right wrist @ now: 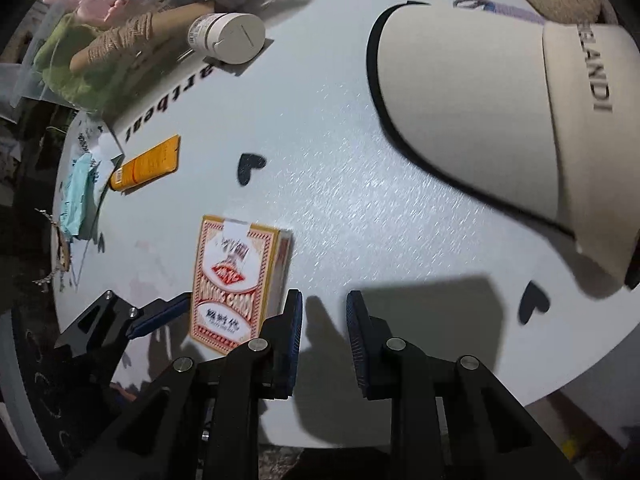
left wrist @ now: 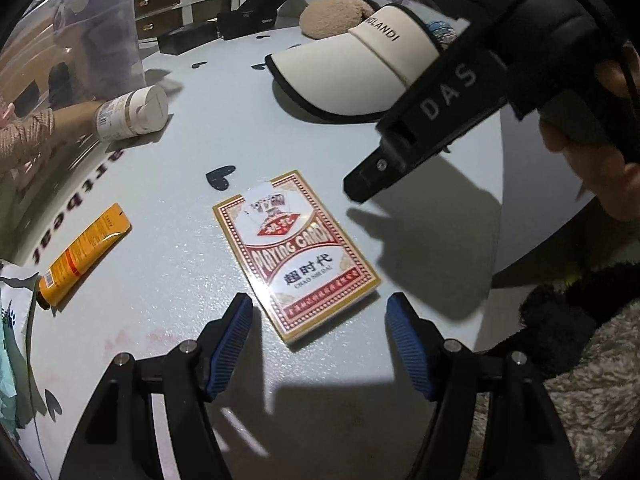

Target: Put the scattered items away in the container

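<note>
Lining up on the box of playing cards [left wrist: 296, 256], I see it lying flat on the white table [left wrist: 224, 128], just ahead of my left gripper [left wrist: 319, 334] and partly between its blue pads, which do not touch it. That gripper is open wide and holds nothing. My right gripper [right wrist: 324, 338] hangs just to the right of the box, jaws narrow and empty. Further ahead and to the left lie an orange tube [left wrist: 82, 254] and a white bottle [left wrist: 132, 112] on its side. Ahead to the right sits a cream visor cap [left wrist: 360, 68]. The clear container [right wrist: 80, 40] at the far left already has some things inside. I think most of the job is still left.
</note>
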Action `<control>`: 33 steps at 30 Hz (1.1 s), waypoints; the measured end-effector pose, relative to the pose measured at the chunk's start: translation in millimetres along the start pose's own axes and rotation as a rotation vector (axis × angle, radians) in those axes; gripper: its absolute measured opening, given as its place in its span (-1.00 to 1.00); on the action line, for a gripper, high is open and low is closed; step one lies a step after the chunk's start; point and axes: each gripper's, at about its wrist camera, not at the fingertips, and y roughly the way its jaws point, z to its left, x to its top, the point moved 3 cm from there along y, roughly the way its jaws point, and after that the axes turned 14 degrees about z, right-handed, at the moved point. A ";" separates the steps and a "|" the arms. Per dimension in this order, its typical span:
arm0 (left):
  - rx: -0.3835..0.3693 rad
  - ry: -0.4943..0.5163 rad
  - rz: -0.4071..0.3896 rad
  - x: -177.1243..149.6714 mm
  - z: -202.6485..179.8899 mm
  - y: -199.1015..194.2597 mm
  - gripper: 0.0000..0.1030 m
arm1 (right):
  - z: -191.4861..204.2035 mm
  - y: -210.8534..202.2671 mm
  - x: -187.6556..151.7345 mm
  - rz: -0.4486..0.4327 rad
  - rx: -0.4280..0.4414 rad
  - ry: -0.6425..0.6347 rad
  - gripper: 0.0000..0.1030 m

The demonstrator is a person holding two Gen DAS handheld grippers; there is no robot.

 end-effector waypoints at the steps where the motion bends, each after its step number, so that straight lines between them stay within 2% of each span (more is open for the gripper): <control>1: 0.010 -0.004 0.006 0.4 0.9 2.5 0.34 | -0.6 -1.5 3.5 -0.006 -0.016 -0.011 -0.50; 5: 0.028 -0.036 0.015 0.9 4.7 8.7 0.34 | 3.9 -13.0 33.0 -0.054 -0.083 -0.103 -0.50; 10: 0.063 -0.105 0.033 -6.2 17.7 11.9 0.34 | 27.0 -9.1 65.6 -0.030 -0.139 -0.286 -0.50; 14: 0.097 -0.147 0.046 -6.4 23.4 11.3 0.34 | 49.0 5.2 65.1 0.013 -0.269 -0.510 -0.50; 17: 0.135 -0.212 0.049 0.6 18.5 7.5 0.40 | 53.2 17.3 56.3 0.062 -0.309 -0.612 -0.50; 18: 0.139 -0.229 0.048 0.1 21.3 6.8 0.40 | 53.3 17.4 54.0 0.050 -0.327 -0.633 -0.50; 21: 0.165 -0.314 0.050 0.1 31.3 5.8 0.38 | 47.8 16.4 51.4 0.060 -0.303 -0.643 -0.50; 23: 0.141 -0.356 0.039 -7.4 39.6 -4.0 0.37 | 43.6 14.9 51.7 0.064 -0.275 -0.632 -0.50; 26: 0.135 -0.344 -0.005 -4.9 31.6 -19.4 0.37 | 41.2 14.3 51.4 0.063 -0.264 -0.628 -0.50; 33: 0.114 -0.382 0.003 -8.2 43.8 -27.0 0.38 | 37.8 14.0 47.7 0.048 -0.265 -0.633 -0.50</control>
